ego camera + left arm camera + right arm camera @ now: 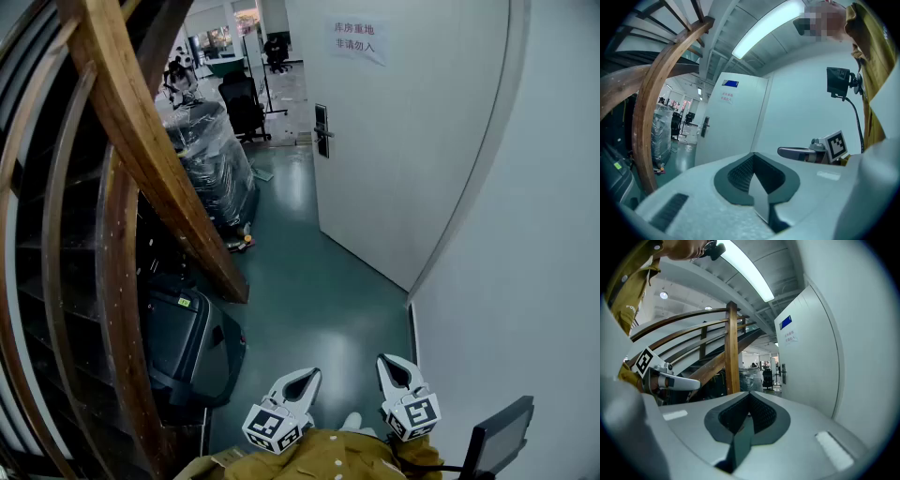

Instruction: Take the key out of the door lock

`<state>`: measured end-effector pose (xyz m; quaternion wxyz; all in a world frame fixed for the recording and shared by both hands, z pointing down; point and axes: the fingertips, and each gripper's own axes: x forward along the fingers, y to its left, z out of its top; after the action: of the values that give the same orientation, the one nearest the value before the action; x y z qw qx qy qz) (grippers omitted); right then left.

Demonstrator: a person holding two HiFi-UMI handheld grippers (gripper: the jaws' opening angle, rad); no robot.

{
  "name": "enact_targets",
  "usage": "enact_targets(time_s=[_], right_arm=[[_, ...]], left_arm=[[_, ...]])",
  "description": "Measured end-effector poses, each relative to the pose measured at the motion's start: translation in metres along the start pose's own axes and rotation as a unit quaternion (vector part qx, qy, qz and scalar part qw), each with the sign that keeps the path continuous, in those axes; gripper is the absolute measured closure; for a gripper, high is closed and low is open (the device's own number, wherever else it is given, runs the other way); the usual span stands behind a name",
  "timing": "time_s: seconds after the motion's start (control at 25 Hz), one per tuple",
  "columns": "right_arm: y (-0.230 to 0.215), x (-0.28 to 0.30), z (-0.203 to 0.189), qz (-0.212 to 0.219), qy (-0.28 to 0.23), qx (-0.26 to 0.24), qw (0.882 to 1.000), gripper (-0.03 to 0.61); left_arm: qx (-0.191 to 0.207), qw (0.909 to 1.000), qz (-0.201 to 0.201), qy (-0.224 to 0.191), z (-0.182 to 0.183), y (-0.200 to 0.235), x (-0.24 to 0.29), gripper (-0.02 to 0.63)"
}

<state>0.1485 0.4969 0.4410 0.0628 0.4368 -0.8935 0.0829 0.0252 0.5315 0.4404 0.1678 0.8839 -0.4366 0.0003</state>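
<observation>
The white door stands ajar down the corridor, far ahead of me. Its dark lock plate with a handle sits on the door's left edge; the key is too small to make out. The lock plate also shows as a small dark strip in the left gripper view and in the right gripper view. My left gripper and right gripper are held low, close to my body, both shut with nothing between their jaws. Each gripper sees the other: the right gripper, the left gripper.
A curved wooden stair rail runs along the left. Below it stand a black case and a plastic-wrapped stack. A white wall bounds the right. Green floor leads to the door. A small screen sits at lower right.
</observation>
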Motion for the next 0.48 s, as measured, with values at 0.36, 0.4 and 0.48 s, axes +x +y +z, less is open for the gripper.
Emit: enact_targets(time_s=[0.36,0.4,0.48], right_arm=[[-0.04,0.044,0.016,-0.004,-0.061,0.01,0.998,0.575],[-0.038,0.04,0.015,-0.002,-0.052,0.012,0.999,0.572],[-0.039,0.029,0.012,-0.009,-0.031,0.012,0.999,0.549]], left_arm=[[0.022,0.9984,0.03,-0.043,0.018,0.033,0.019,0.615],[0.014,0.9987,0.031,-0.037,0.014,0.03,0.015,0.615],[0.002,0.9994,0.021,-0.028,0.009,0.023,0.014,0.615]])
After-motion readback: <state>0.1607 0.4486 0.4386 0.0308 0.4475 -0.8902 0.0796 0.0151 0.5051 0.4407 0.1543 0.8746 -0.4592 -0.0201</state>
